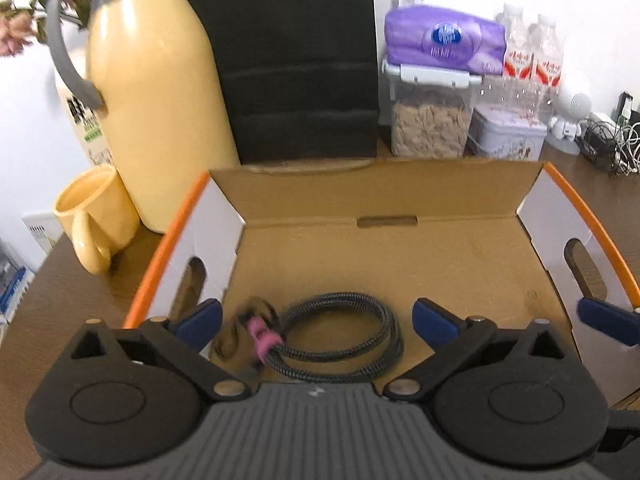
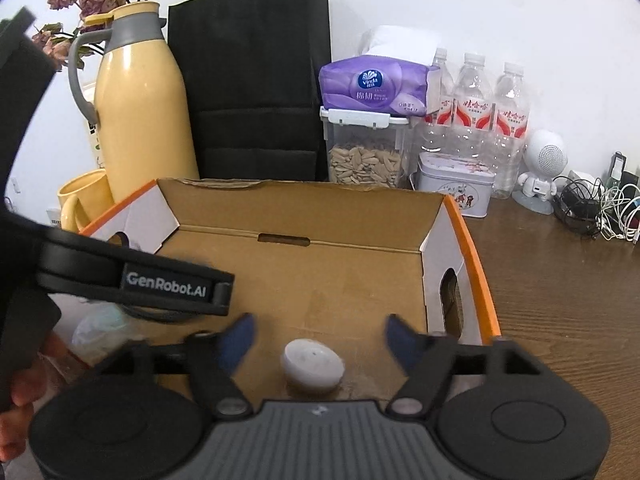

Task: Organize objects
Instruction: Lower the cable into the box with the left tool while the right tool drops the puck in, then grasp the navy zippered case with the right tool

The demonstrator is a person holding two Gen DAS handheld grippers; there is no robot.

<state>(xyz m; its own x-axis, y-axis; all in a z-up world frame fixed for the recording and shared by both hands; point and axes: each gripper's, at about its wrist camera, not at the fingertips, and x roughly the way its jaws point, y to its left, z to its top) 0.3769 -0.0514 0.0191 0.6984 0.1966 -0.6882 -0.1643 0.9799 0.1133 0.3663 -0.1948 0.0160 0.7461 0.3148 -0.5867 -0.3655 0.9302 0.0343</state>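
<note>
Cardboard box (image 1: 400, 264) sits open on the wooden table (image 2: 560, 300), serving as the collecting place for loose items, which likely explains why both grippers point down into it from the near edge. Coiled black cable (image 1: 340, 328) with a pink tie (image 1: 262, 338) lies on the box floor near the front, between the spread blue pads of the left gripper (image 1: 318, 316); pads stand wide and clear of the cable, nothing gripped, so it reads as set down. In the right wrist view a small white round object (image 2: 312, 364), perhaps a cap or puck, rests on the box floor between the fingers of the right gripper (image 2: 320, 338); those fingers are parted too and not touching it. Both tools tilt forward and downward over the box, side by side; the left one's black body (image 2: 132, 280) crosses the right view. Yellow thermos (image 1: 156, 92), mug (image 1: 96, 216), black bag (image 2: 252, 80) stand behind, untouched
</note>
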